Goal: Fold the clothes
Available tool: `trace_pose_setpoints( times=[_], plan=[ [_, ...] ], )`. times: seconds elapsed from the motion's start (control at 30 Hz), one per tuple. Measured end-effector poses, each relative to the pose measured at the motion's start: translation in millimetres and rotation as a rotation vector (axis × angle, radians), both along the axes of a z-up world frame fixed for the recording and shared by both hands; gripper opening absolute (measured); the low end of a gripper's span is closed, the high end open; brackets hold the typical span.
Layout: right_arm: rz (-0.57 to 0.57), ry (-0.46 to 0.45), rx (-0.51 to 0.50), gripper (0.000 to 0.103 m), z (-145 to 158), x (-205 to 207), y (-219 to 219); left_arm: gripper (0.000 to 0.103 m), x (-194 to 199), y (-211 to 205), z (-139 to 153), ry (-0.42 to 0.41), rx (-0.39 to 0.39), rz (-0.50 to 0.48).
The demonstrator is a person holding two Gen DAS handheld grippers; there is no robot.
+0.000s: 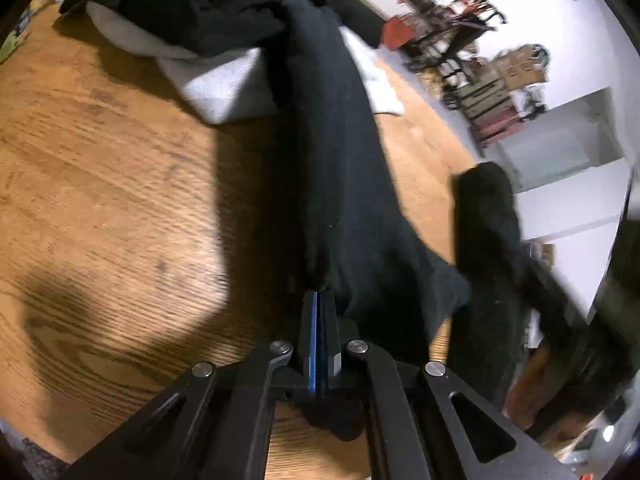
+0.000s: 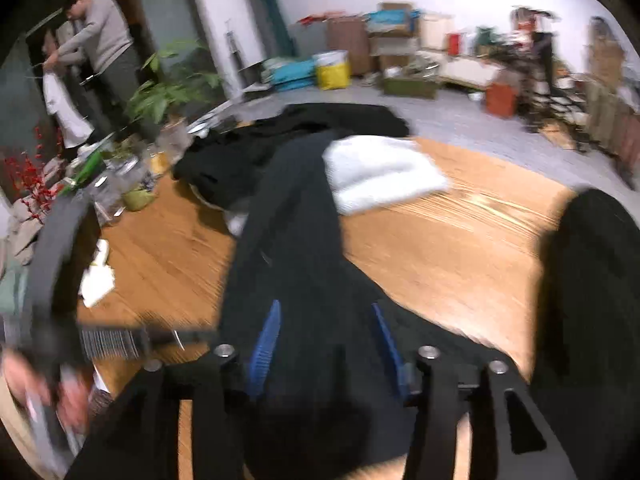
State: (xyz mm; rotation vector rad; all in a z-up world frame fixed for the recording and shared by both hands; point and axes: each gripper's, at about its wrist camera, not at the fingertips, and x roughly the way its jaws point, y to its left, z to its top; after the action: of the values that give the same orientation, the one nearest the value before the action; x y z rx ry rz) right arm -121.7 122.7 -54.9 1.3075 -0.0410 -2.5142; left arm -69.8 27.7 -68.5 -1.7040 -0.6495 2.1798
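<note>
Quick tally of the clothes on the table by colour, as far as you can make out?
Black: 2, the long garment the left gripper clamps, and a heap behind it (may hold more).
White: 1, folded piece.
Grey: 1, folded piece.
Total: 4.

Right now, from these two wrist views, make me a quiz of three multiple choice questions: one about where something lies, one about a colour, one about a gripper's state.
1. Where does the white folded garment lie?
A. on the wooden table
B. on the floor
C. on a chair

2. What colour is the long garment stretched toward the grippers?
A. red
B. black
C. yellow

3. How does the left gripper stand?
A. wide open
B. not in view
C. shut on the garment

Answers: 1 A, it rests on the wood top. 2 B, the cloth is dark throughout. 3 C, its blue pads meet with cloth at the tips.
</note>
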Motion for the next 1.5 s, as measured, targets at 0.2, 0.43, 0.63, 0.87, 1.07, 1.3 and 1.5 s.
trace_pose_setpoints(
  times=[0.2,0.43,0.63,0.87,1.07,1.3,1.5],
  plan=[
    [0.027,-0.14,0.05,0.062,-43,-82,-66,0.061,-22,-33,-15,-0.138,-0.102,0.061],
    [-0.014,-0.179,-0.039,0.006,-90,-105,-62,0.062,-97,-61,23,-0.048,-0.063,0.17],
    [-0.013,-0.056,-0.068,0.004,-66,-76,-40,0.062,-186,-12,30,-0.08,-0.087,0.074],
    [-0.004,-0.041,-0.052,0.001,-49,-55,-25,0.015,-228,36,-2,-0.153,-0.154,0.028],
    [-0.047,-0.086,0.006,0.058,-68,-20,-8,0.008,-208,22,27,-0.049,-0.085,0.051],
    [-0.059,-0.188,0.078,0.067,-108,23,8,0.007,-183,9,72,-0.001,-0.005,0.091],
    [-0.142,-0.041,0.117,0.008,-76,51,12,0.007,-155,-10,121,0.032,-0.035,0.115]
  ],
)
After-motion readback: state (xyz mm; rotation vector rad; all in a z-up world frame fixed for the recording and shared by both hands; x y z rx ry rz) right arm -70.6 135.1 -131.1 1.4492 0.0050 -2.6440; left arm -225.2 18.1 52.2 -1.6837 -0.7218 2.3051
